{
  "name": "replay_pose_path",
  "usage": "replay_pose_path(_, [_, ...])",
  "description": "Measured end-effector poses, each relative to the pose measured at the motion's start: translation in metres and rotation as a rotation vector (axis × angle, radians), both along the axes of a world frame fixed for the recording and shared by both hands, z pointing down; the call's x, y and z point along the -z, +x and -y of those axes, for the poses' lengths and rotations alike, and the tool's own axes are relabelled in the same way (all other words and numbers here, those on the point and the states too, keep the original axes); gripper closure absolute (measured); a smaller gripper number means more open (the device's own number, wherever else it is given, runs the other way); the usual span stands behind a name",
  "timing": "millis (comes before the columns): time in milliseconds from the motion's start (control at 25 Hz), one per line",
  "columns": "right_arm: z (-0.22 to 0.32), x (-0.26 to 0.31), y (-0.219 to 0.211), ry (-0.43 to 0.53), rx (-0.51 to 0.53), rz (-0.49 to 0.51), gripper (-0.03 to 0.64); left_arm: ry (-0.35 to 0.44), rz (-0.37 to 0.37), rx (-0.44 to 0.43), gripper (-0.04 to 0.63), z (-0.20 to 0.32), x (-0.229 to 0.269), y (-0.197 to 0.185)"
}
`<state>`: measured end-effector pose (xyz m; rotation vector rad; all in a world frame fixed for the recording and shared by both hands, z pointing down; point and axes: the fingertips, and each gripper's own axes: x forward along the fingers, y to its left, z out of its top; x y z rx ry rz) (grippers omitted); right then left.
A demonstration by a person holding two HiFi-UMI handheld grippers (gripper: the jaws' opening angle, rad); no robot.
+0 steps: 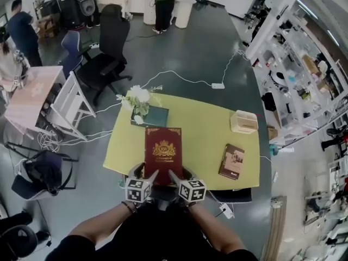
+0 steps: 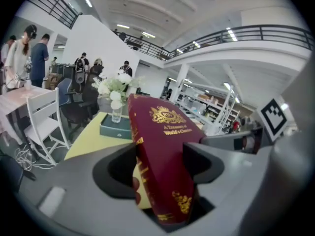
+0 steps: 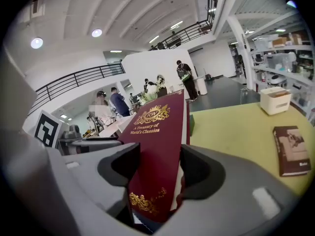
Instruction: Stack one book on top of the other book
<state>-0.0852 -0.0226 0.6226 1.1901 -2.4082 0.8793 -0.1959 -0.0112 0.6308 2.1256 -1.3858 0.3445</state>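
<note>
A large dark-red book (image 1: pixel 163 150) with a gold crest is held over the near middle of the yellow table (image 1: pixel 204 126). My left gripper (image 1: pixel 150 176) is shut on its near left edge, and my right gripper (image 1: pixel 175 176) is shut on its near right edge. In the left gripper view the red book (image 2: pixel 165 132) stands on edge between the jaws of the left gripper (image 2: pixel 162 161). The right gripper (image 3: pixel 160 170) clamps the same red book (image 3: pixel 155 132). A smaller brown book (image 1: pixel 231 161) lies flat at the table's right front, also seen as the brown book (image 3: pixel 291 150) in the right gripper view.
A green book (image 1: pixel 155 116) lies at the table's back left with a vase of white flowers (image 1: pixel 137 101) on it. A white box (image 1: pixel 243 121) stands at the back right. Chairs, cables and standing people surround the table; shelving fills the right side.
</note>
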Motion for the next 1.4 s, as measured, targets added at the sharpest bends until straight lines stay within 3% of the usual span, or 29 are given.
replay_pose_path(320, [-0.002, 0.009, 0.063, 0.021, -0.146, 0.005, 0.359, 0.042, -0.014, -0.117, 0.285, 0.017, 0.014, 0.063])
replay_pose_path(600, [0.011, 0.011, 0.118, 0.035, -0.195, 0.015, 0.359, 0.054, -0.002, -0.159, 0.285, 0.034, 0.017, 0.117])
replay_pose_path(1120, [0.051, -0.002, 0.196, 0.001, -0.145, 0.048, 0.359, 0.02, 0.03, -0.102, 0.285, 0.068, 0.006, 0.194])
replay_pose_path(1400, [0.077, -0.017, 0.218, -0.013, -0.104, 0.075, 0.359, 0.003, 0.029, -0.044, 0.285, 0.089, -0.015, 0.214])
